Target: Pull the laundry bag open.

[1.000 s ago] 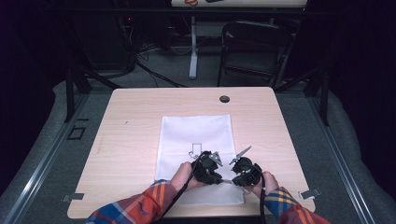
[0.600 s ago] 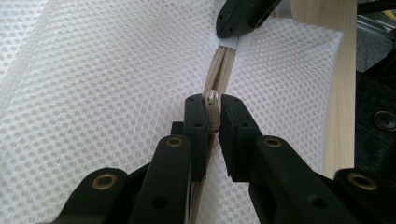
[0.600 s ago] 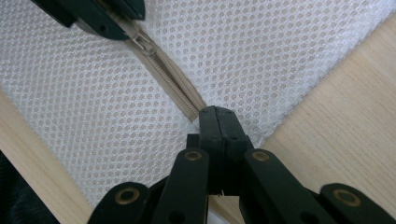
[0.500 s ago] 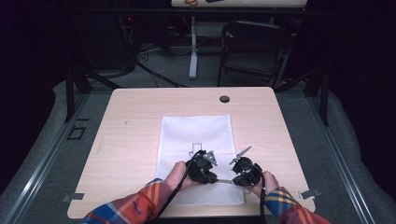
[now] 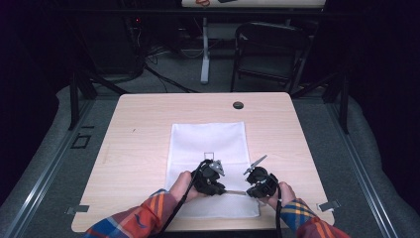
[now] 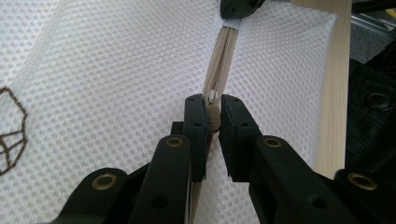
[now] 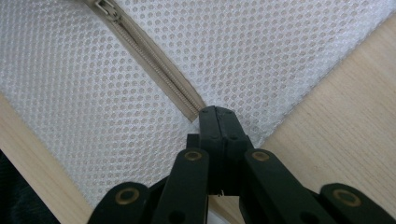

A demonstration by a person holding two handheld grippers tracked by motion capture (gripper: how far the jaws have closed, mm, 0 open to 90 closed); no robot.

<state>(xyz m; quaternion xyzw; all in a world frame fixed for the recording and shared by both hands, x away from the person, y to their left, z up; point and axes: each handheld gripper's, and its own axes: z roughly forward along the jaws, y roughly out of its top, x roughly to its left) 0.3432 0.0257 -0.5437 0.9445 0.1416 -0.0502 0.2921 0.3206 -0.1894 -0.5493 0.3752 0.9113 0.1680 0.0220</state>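
1. White mesh bag (image 5: 208, 148) flat on the desk (image 5: 138, 129), near the front edge, right of centre.
2. Beige zipper (image 7: 154, 74) across the bag's near end, between the two hands.
3. Zipper slider (image 6: 213, 116) clamped between the left tongs (image 6: 213, 122), pads pressing its sides.
4. Right tongs (image 7: 218, 122) pinched together on the zipper's end at the bag's corner.
5. Plaid sleeves (image 5: 143, 218) entering from below; black cap (image 5: 238, 105) near the desk's far edge.
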